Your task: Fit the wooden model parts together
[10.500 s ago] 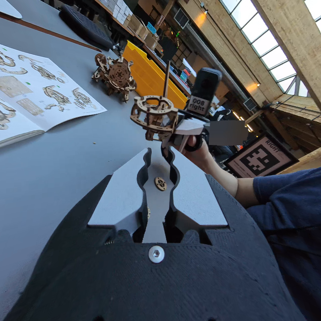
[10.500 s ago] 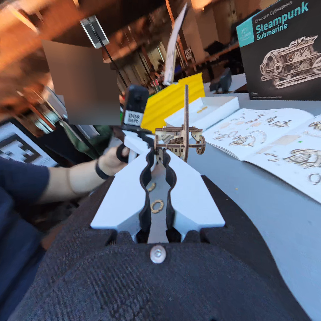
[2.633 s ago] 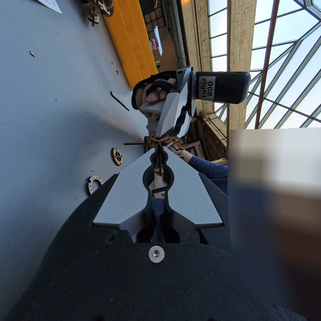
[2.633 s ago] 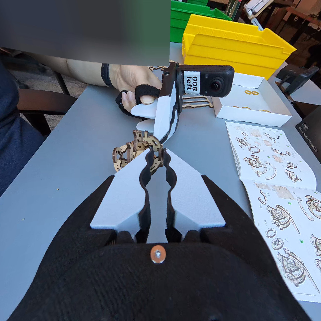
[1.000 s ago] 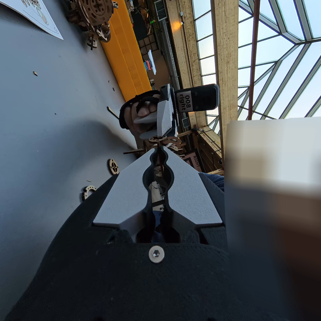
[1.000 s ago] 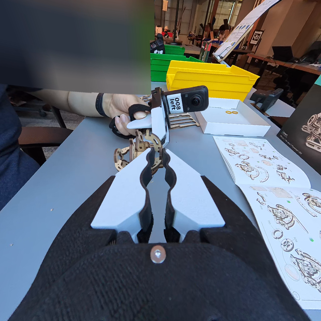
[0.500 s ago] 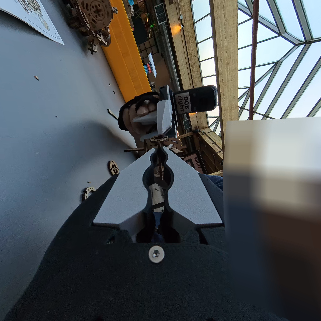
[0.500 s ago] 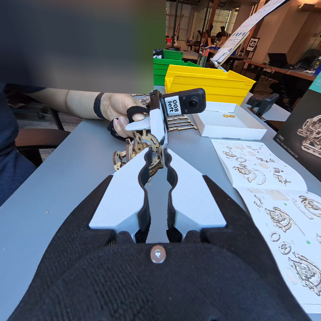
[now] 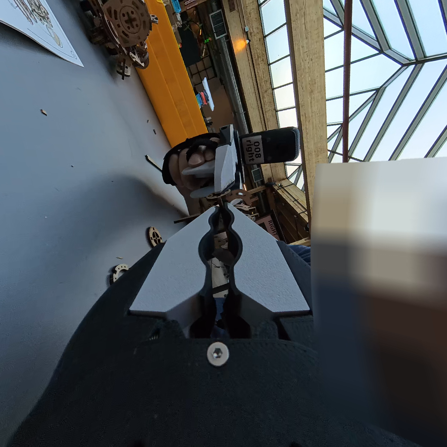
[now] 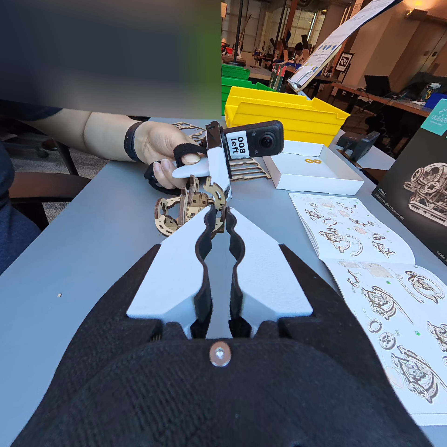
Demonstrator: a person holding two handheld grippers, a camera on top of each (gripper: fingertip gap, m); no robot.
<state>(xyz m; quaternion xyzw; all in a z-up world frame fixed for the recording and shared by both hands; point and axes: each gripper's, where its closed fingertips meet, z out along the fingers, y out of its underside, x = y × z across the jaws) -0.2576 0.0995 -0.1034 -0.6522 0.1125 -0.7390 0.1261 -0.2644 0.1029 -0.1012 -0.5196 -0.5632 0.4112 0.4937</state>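
Note:
A small wooden model assembly (image 10: 186, 210) of rings and plates is held above the grey table (image 10: 84, 242) between both grippers. My right gripper (image 10: 219, 210) is shut on the assembly's near edge. My left gripper (image 9: 221, 208) is shut on a thin wooden part of the same assembly (image 9: 238, 195), edge-on between its tips. In the right wrist view the left gripper (image 10: 226, 196) comes in from behind, tips on a ring. In the left wrist view the right gripper (image 9: 223, 188) faces mine. A wooden disc (image 9: 154, 236) and a ring piece (image 9: 119, 271) lie loose on the table.
An open instruction booklet (image 10: 362, 254) lies to the right, with a dark kit box (image 10: 420, 183) behind it. A white tray (image 10: 314, 169), a yellow bin (image 10: 285, 108) and a cut-out wooden sheet (image 10: 246, 167) sit farther back. Another built wooden model (image 9: 125, 24) stands by the bin. Only a small space, under 4 cm, lies between the two pairs of fingers.
Ten seconds ago my left gripper was open over the table; now it is shut on the assembly that the right gripper holds. Over the last second both grippers have barely moved.

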